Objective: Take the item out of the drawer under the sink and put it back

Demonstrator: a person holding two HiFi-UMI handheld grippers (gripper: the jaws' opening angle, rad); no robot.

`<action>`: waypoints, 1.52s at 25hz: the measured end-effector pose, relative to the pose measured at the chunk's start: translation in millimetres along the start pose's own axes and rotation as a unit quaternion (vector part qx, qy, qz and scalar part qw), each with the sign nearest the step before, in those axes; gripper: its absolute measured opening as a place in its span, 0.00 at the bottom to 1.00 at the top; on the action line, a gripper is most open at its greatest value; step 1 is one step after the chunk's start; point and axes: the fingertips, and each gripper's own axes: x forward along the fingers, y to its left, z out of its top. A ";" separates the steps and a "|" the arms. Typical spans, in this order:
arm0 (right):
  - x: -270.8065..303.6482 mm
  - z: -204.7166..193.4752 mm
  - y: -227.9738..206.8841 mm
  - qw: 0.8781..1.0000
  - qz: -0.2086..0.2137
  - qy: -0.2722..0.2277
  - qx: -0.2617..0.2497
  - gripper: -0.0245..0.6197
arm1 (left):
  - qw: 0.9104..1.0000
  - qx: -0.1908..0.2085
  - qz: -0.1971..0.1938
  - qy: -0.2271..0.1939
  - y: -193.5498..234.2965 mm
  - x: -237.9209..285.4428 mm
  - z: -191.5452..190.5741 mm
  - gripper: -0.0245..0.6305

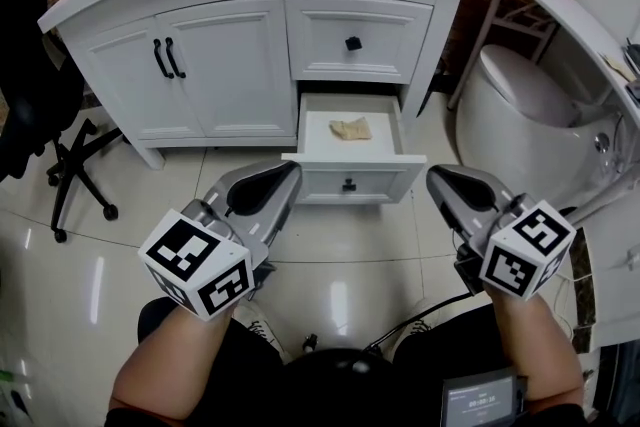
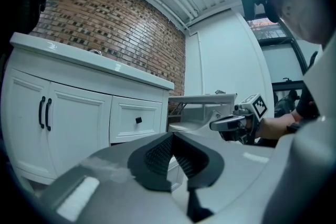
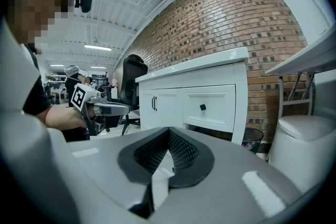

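Note:
The white vanity's lower drawer (image 1: 352,183) stands pulled open below the sink counter. A crumpled beige item (image 1: 351,128) lies on the drawer floor, toward the back. My left gripper (image 1: 291,171) hovers just left of the drawer front, jaws shut and empty (image 2: 172,137). To the right of the drawer front, my right gripper (image 1: 434,177) is also shut with nothing in it (image 3: 168,131). Neither gripper touches the drawer or the item. Each gripper view shows the other gripper out to the side, the right gripper (image 2: 235,123) and the left gripper (image 3: 107,108).
Above the open drawer is a shut drawer with a black knob (image 1: 353,43). Double cabinet doors with black handles (image 1: 168,58) lie to its left. A black office chair (image 1: 45,130) stands at far left and a white toilet (image 1: 530,95) at right. Glossy tile floor (image 1: 350,255) lies below.

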 end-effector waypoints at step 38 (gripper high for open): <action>-36.2 -4.0 34.3 1.000 0.007 -0.008 0.007 0.05 | 0.999 0.024 0.025 0.001 -20.5 -29.5 0.0 0.04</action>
